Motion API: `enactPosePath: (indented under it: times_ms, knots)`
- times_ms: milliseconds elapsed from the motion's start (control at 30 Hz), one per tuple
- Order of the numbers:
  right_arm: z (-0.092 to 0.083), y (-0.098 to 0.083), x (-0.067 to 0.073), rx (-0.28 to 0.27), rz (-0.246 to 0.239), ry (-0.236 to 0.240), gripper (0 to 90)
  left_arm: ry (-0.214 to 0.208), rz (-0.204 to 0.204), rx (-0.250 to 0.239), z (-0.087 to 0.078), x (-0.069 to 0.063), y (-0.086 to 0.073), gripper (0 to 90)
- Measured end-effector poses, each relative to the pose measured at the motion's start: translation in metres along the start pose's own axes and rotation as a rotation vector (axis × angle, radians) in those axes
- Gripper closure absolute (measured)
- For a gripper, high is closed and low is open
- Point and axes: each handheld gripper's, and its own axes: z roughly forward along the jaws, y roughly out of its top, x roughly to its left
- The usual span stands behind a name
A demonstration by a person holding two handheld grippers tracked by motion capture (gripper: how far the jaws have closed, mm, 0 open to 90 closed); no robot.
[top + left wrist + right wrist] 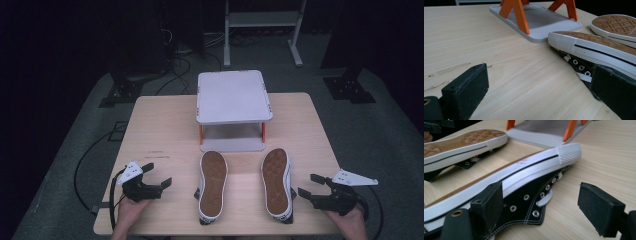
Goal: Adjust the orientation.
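Both tools, left (159, 176) and right (307, 185), released, flank two upturned shoes (213, 182) (276, 181); a stand (233, 96) sits at twelve o'clock.

Two black canvas high-top sneakers with white rubber sidewalls and brown patterned soles lie upside down, soles facing up, side by side on the light wooden desk (165, 125). The left sneaker (212, 182) and the right sneaker (276, 181) are apart, toes pointing toward the far edge, near the base of a grey stand. Silver eyelets and white laces show along the uppers, which rest against the desk.
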Motion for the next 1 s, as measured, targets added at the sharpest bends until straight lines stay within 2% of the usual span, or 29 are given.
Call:
enactPosePath:
  times_ms: [200, 300, 600, 767, 867, 1000]
  knots:
    - [0.001, 0.008, 0.007, -0.015, -0.004, 0.016, 21.1, 0.007, -0.003, -0.014, -0.003, 0.000, 0.001, 1.2]
    - [0.004, 0.011, 0.008, -0.002, 0.002, 0.016, 22.8, 0.008, -0.018, -0.020, -0.003, 0.001, 0.000, 1.2]
    - [0.012, 0.016, 0.009, 0.015, 0.009, 0.027, 26.3, 0.011, -0.021, -0.023, -0.003, 0.001, 0.000, 1.2]
    - [0.020, 0.029, 0.014, 0.045, -0.018, 0.037, 35.8, 0.018, -0.026, -0.038, -0.006, 0.001, 0.000, 1.2]
    - [0.023, 0.031, 0.013, 0.049, -0.014, 0.048, 39.3, 0.019, -0.028, -0.037, -0.006, 0.002, -0.001, 1.3]
    - [0.031, 0.039, 0.015, 0.070, -0.005, 0.011, 44.4, 0.018, -0.035, -0.035, -0.005, 0.002, -0.001, 1.4]
